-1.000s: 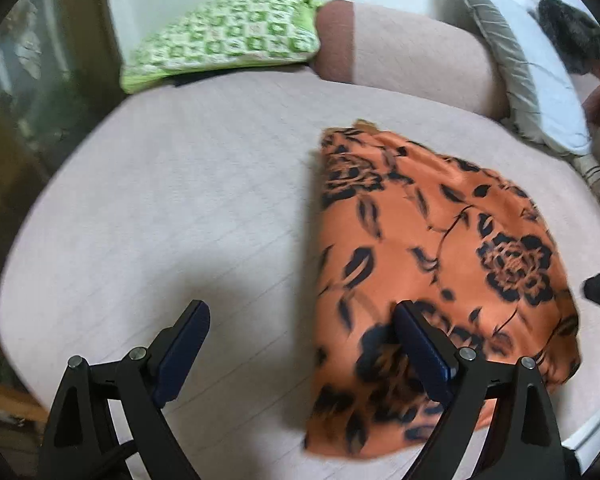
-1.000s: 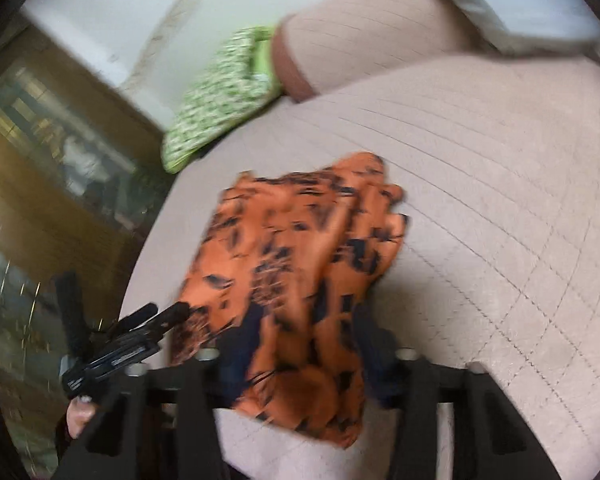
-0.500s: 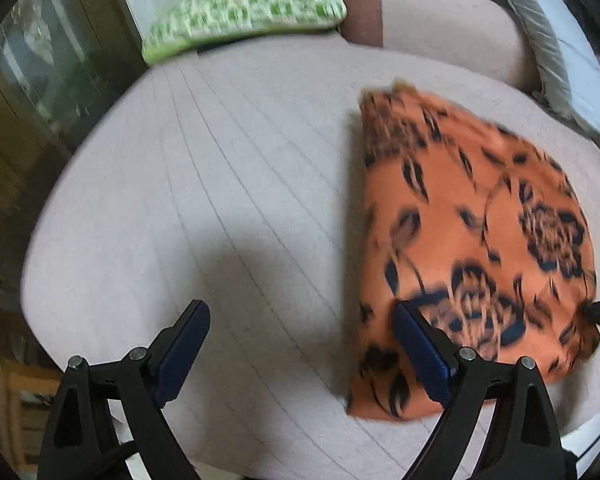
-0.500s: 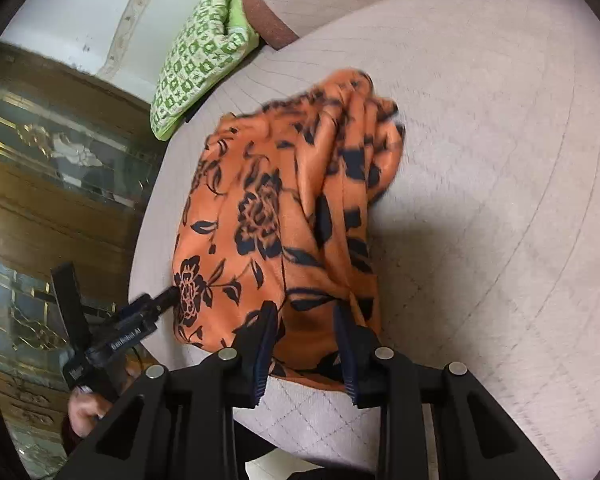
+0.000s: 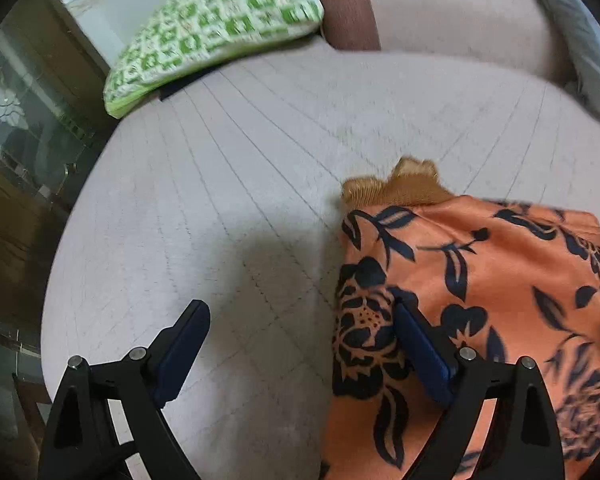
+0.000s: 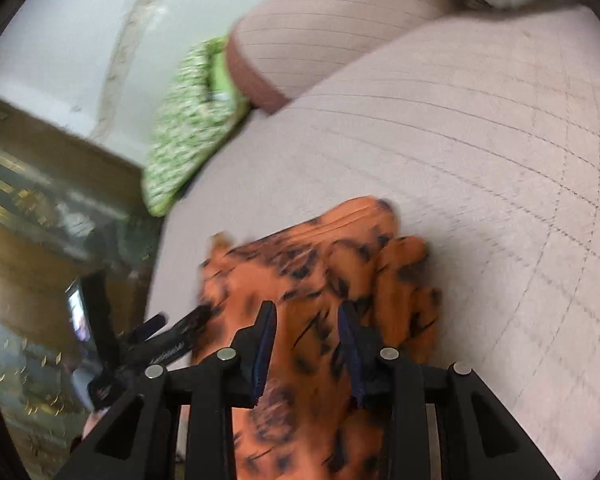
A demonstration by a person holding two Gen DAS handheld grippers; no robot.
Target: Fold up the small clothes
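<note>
Now closer to the left gripper (image 5: pixel 300 354), the orange floral garment (image 5: pixel 480 300) is lying on the pink sofa cushion (image 5: pixel 220 200). Left fingers are spread wide, holding nothing. The right gripper (image 6: pixel 307 350) is pinching the garment's bunched fabric.

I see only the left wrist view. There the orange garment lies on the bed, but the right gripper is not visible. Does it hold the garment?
Observer: It seems so. In the right wrist view the orange garment fills the gap between the fingers of the right gripper.
Operator: Is the cloth flat on that side?
Observer: No. Its far right edge is bunched into thick folds.
Operator: Where is my left gripper, seen from there?
Observer: The left gripper points at the garment's left edge, close to the cloth.
</note>
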